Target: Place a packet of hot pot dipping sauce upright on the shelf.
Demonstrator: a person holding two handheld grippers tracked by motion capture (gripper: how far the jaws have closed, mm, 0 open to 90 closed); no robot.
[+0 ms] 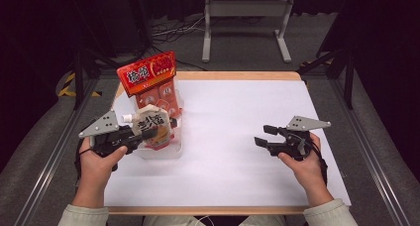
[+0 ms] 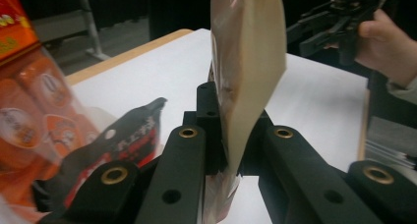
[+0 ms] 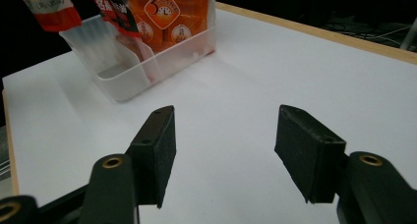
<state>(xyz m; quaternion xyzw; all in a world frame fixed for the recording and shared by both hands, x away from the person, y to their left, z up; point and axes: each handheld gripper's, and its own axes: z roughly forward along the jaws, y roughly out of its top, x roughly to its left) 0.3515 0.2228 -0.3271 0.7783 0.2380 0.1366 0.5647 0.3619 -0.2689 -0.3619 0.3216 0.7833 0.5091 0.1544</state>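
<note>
My left gripper [image 1: 141,137] is shut on a beige spouted pouch [image 1: 154,123] and holds it just over the near end of a clear plastic bin [image 1: 163,152]. In the left gripper view the pouch [image 2: 246,62] stands upright, pinched between the two black jaws. A dark pouch with a red label [image 2: 123,145] leans in the bin beside them. A tall orange and red package [image 1: 148,75] stands at the bin's far end. My right gripper [image 1: 261,135] hovers open over the bare white table, well to the right of the bin. Nothing lies between its fingertips [image 3: 157,145].
The white table sheet [image 1: 237,112] stretches from the bin to the right edge, with a wooden rim at the back. In the right gripper view the bin [image 3: 147,71] sits at the far left with the orange package [image 3: 167,17] inside. A metal stand [image 1: 245,23] rises beyond the table.
</note>
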